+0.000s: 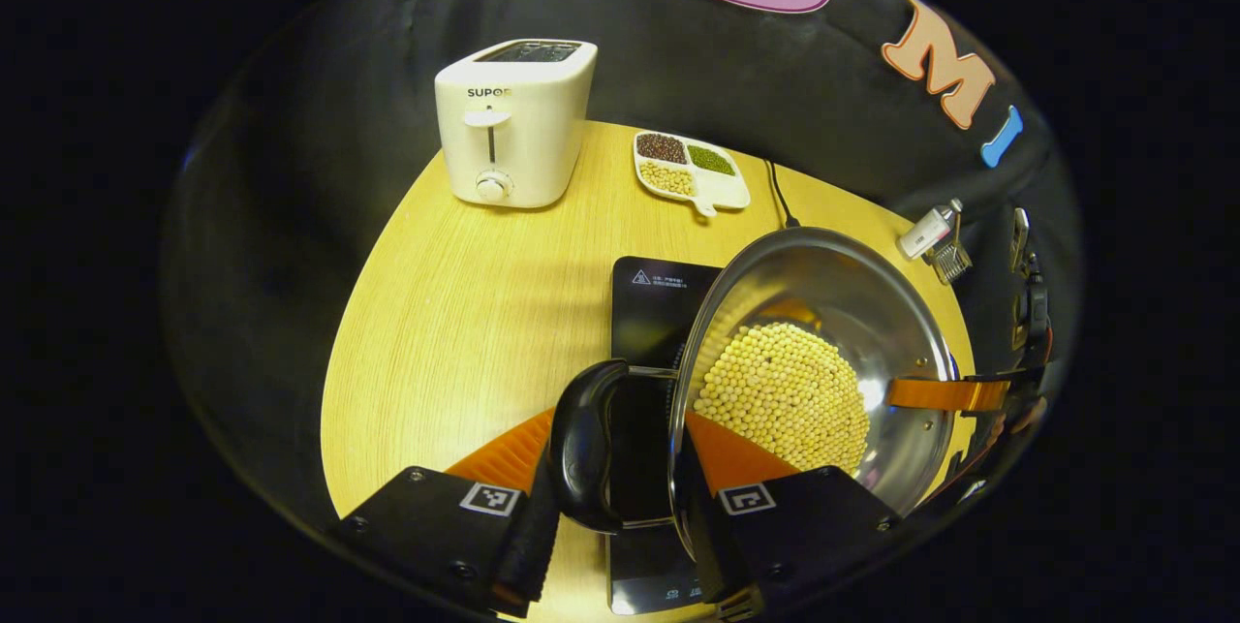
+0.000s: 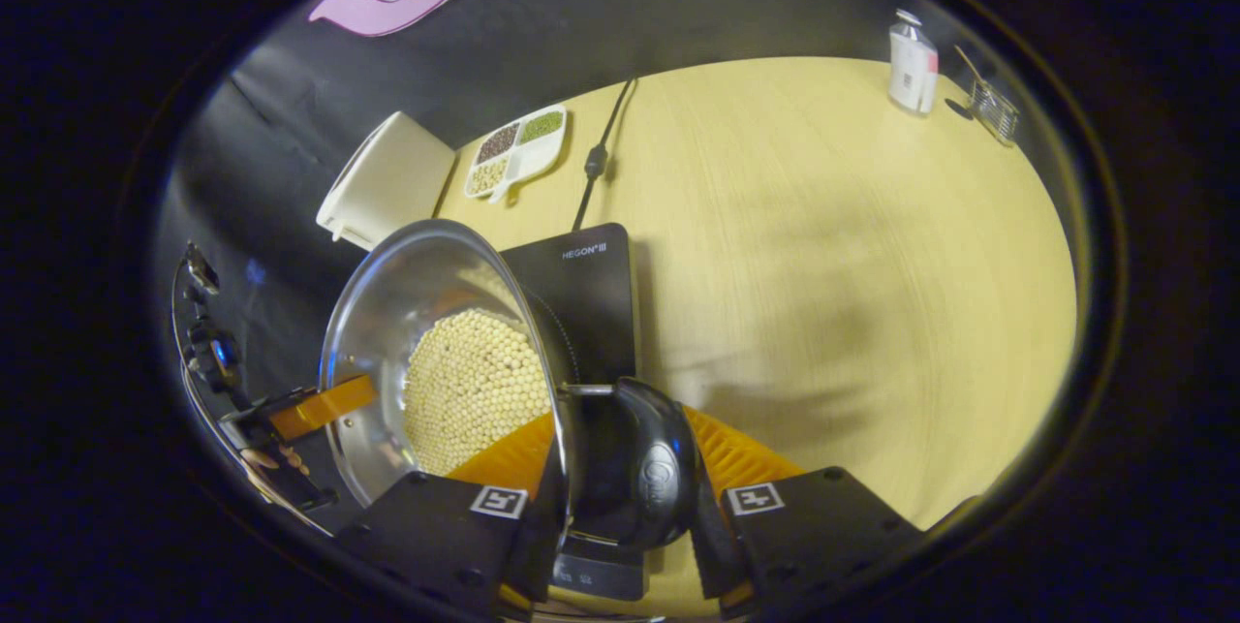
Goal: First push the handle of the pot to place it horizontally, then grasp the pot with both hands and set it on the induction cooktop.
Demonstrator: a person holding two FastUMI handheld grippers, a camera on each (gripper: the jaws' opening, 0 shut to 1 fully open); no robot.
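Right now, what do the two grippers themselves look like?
Both match: the left gripper and right gripper have black blocky bodies, each bearing two square black-and-white markers, and ribbed orange fingers. Farther off, the opposite gripper's orange finger shows.

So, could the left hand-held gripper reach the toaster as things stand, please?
Probably not: the left hand-held gripper appears shut on the pot handle, though bare table lies before the toaster.

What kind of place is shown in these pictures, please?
Probably a staged kitchen corner inside a recording booth, not a real home. A round wooden table carries kitchen things: a toaster, an induction cooktop, a pot of beans and a divided dish of beans. Black cloth hangs behind.
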